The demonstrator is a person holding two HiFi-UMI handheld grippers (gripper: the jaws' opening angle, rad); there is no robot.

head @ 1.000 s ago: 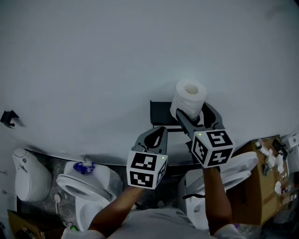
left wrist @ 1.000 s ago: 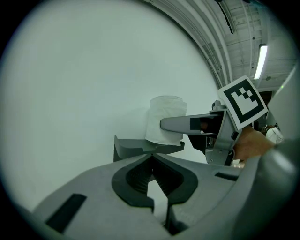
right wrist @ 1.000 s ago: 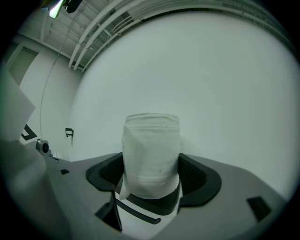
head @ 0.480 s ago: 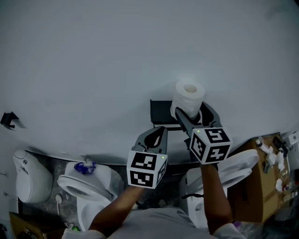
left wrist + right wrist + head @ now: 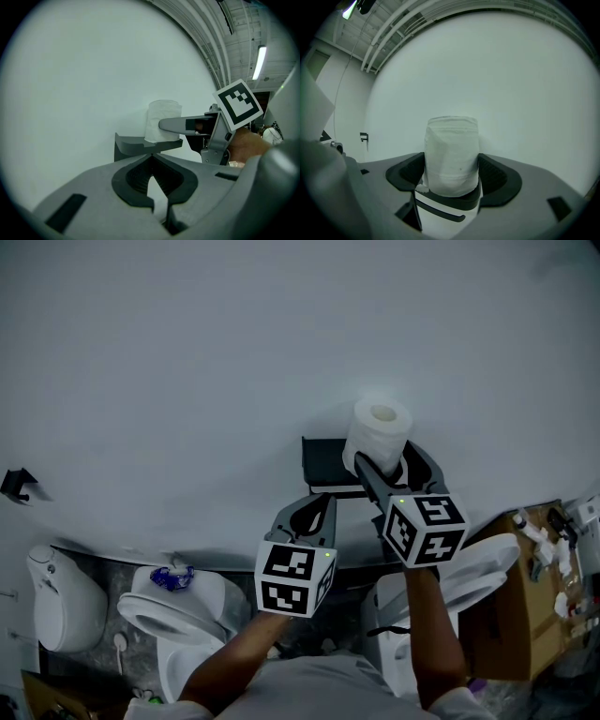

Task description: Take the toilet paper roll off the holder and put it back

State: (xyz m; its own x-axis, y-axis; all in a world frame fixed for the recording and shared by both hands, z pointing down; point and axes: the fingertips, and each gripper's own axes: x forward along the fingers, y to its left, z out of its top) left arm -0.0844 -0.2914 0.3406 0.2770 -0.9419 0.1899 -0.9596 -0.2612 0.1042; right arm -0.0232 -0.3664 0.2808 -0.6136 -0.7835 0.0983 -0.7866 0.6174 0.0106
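Right gripper (image 5: 452,177) is clamped on the toilet paper roll (image 5: 378,432), upright right at the wall holder (image 5: 323,465). Left gripper (image 5: 151,159) is closed and empty, nearer and left. It's a soft roll, so squeezing too hard could squash it and make it snag going back on.

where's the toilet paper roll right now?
Head view, right of centre: the toilet paper roll stands upright, clamped in the right gripper, directly over the dark holder on the white wall.

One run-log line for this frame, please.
right tongs: shut on toilet paper roll | roll: upright, base at holder | left tongs: shut, empty, short of holder
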